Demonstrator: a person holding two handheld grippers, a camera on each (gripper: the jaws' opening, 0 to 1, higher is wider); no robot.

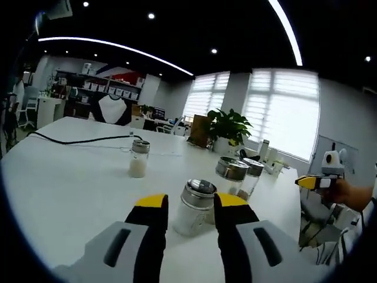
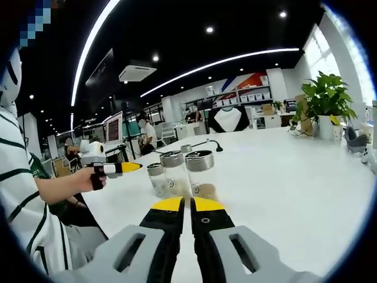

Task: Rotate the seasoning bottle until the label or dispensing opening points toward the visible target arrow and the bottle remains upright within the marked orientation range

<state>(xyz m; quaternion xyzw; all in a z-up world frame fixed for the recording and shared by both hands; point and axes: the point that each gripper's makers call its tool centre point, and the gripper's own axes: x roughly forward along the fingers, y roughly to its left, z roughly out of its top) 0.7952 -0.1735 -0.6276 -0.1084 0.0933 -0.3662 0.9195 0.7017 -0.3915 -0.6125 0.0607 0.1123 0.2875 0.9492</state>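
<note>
Here the left gripper (image 1: 188, 207) stands wide, its yellow-tipped jaws on either side of the nearest seasoning bottle (image 1: 193, 207) without visibly touching it. The bottle stands upright on the white table (image 1: 70, 183), just beyond the jaw tips and between them.

It looks like a small clear glass jar with a metal shaker lid (image 1: 199, 190) and a low fill of pale contents, so it is probably light, rigid and smooth-sided, likely to slip or tip if nudged high up. A hold on the glass body below the lid, with both jaws level, seems the safest place for turning it while it stays upright. No arrow or label can be made out from these pictures.

The left gripper view also shows a lone bottle (image 1: 139, 158) ahead and to the left of the jaws, beside a black cable (image 1: 76, 140), and two more jars (image 1: 238, 175) just beyond the right jaw.

The right gripper view shows the right gripper (image 2: 187, 204) with jaws nearly together and holding nothing, a cluster of bottles (image 2: 181, 173) ahead of it, and the person's hand (image 2: 82, 177) in a striped sleeve.
</note>
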